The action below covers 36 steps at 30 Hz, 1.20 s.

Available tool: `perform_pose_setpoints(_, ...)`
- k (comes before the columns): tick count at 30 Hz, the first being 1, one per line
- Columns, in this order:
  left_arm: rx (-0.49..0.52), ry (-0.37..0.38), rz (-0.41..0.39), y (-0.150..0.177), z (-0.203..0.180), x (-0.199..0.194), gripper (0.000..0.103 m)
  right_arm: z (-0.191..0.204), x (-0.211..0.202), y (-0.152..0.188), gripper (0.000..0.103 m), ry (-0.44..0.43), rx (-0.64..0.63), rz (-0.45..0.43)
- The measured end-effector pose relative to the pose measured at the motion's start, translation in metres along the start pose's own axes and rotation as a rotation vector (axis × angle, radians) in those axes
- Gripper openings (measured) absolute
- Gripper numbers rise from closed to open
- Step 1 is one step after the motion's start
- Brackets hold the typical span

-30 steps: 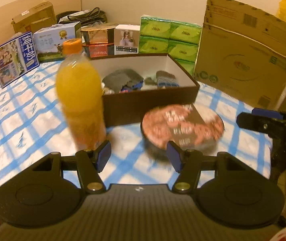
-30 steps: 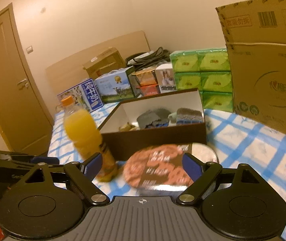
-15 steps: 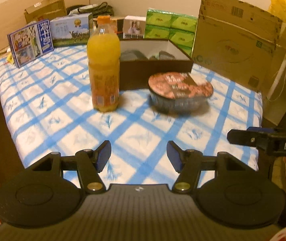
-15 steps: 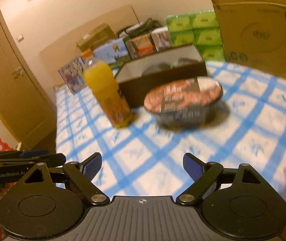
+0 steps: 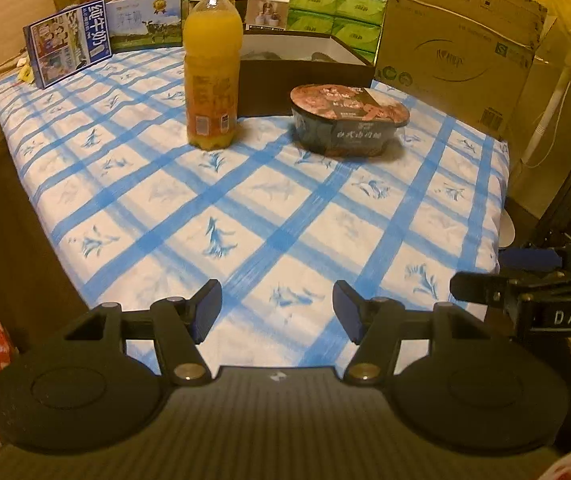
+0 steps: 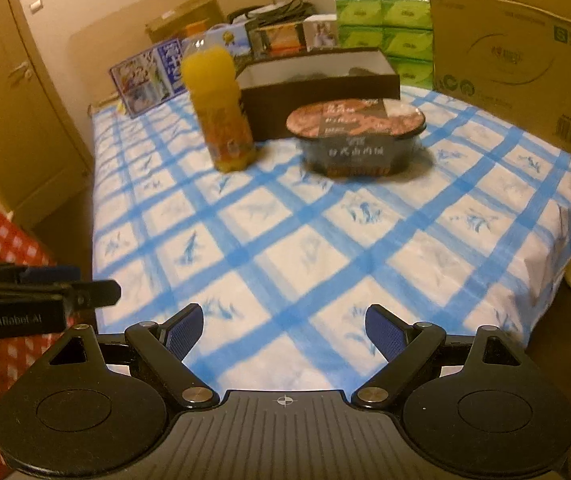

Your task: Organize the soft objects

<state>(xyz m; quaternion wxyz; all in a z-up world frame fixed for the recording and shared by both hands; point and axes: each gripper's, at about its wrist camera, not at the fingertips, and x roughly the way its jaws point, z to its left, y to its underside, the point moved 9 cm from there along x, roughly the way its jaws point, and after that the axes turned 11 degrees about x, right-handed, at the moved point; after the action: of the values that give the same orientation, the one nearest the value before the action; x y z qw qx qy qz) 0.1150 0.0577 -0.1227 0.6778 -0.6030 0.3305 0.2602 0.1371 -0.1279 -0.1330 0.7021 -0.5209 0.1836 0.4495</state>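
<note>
Here, the left wrist view shows the left gripper low in the frame, its blue-padded jaws spread wide and holding nothing, above a blue-and-white checked cloth. Upper centre, an orange juice bottle stands upright, just beside a sealed noodle bowl. Behind both sits a dark open box; grey soft items barely show over its rim. Green tissue packs and a large cardboard carton fill the upper right. The other gripper pokes in at the right edge.

In the right wrist view, the right gripper sits at the bottom, jaws likewise apart and empty, over the same cloth. The bottle, blurred, stands left of the bowl, upper centre. The box lies behind them; its contents are hard to make out. A door fills the left side.
</note>
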Motion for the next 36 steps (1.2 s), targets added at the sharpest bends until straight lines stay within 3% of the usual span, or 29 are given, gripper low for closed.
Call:
perform_pose_setpoints(17,-0.008,0.028,0.004,0.028,-0.022,-0.03,0.059,0.003,-0.017,0.029,0.088,-0.003,0.041,0.027)
perform_pose_setpoints(36,-0.004,0.038,0.011,0.03,-0.027,-0.028,0.059,0.003,-0.016,0.031,0.088,-0.005,0.043,0.03)
